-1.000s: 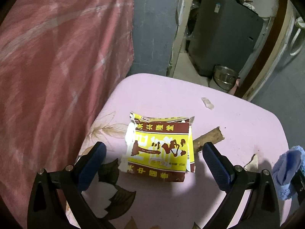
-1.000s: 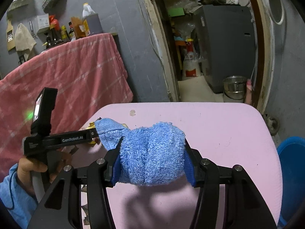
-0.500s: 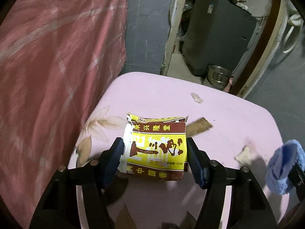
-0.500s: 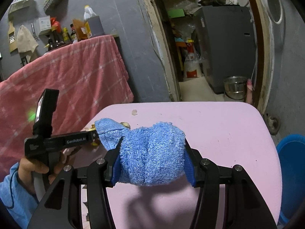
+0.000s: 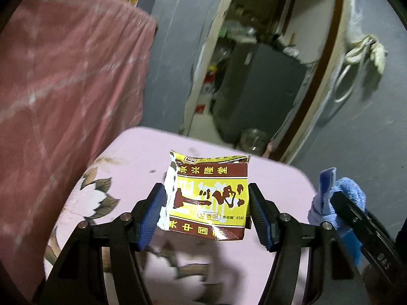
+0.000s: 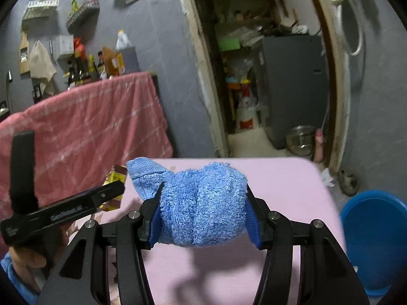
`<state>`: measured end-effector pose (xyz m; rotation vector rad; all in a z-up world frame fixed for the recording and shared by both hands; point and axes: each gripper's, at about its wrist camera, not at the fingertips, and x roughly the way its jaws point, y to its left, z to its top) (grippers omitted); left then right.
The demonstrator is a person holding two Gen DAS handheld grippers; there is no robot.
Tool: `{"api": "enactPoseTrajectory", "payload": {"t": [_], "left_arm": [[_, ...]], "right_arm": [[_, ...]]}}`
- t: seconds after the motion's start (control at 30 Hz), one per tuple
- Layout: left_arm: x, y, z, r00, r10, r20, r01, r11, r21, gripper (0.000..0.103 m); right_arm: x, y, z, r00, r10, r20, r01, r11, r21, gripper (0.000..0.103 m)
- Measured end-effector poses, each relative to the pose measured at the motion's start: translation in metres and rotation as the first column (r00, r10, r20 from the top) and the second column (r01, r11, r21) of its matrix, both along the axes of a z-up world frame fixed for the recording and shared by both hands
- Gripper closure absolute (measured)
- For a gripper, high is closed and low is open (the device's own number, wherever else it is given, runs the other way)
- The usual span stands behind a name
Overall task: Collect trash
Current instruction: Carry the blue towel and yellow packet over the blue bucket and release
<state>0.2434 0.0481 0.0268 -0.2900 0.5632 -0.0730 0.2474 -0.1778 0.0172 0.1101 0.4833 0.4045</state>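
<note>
Pinching the torn yellow wrapper (image 5: 208,198) above the pink table (image 5: 132,157), the left gripper (image 5: 206,212) holds it while the right gripper (image 6: 202,216) clamps a blue towel (image 6: 201,203).

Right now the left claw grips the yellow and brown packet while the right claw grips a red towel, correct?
Not quite. The towel in the right claw is blue, as the right wrist view shows. The left claw does grip the yellow and brown packet.

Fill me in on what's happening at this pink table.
A person is clearing trash with two tools. The left hand-held gripper is shut on a torn yellow-and-brown snack wrapper, held up off the pink table. The right hand-held gripper clamps a bunched blue towel. A blue tub sits beside the table.
</note>
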Motion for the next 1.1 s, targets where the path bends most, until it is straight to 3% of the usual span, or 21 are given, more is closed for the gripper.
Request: {"api": "enactPoseTrajectory", "payload": {"t": [0.27,0.63,0.83,1.1], "left_arm": [[-0.021,-0.062,0.031,0.984,-0.041,0.174,0.036,0.999,0.031,0.044],[-0.018,-0.166,0.045,0.938,-0.158,0.307,0.153,0.987,0.038,0.044],[-0.009,-0.229,0.036,0.923,-0.264,0.280,0.264,0.964,0.037,0.044],[0.007,-0.295,0.011,0.915,-0.363,0.176,0.358,0.932,0.059,0.044]], "right_arm": [[-0.024,-0.052,0.032,0.983,-0.117,0.141,0.115,0.993,0.018,0.051],[-0.052,-0.143,0.047,0.911,-0.327,0.251,0.336,0.942,0.007,0.051],[-0.064,-0.197,0.035,0.864,-0.432,0.260,0.451,0.893,-0.014,0.051],[-0.064,-0.250,0.017,0.841,-0.501,0.205,0.519,0.854,-0.043,0.050]]}}
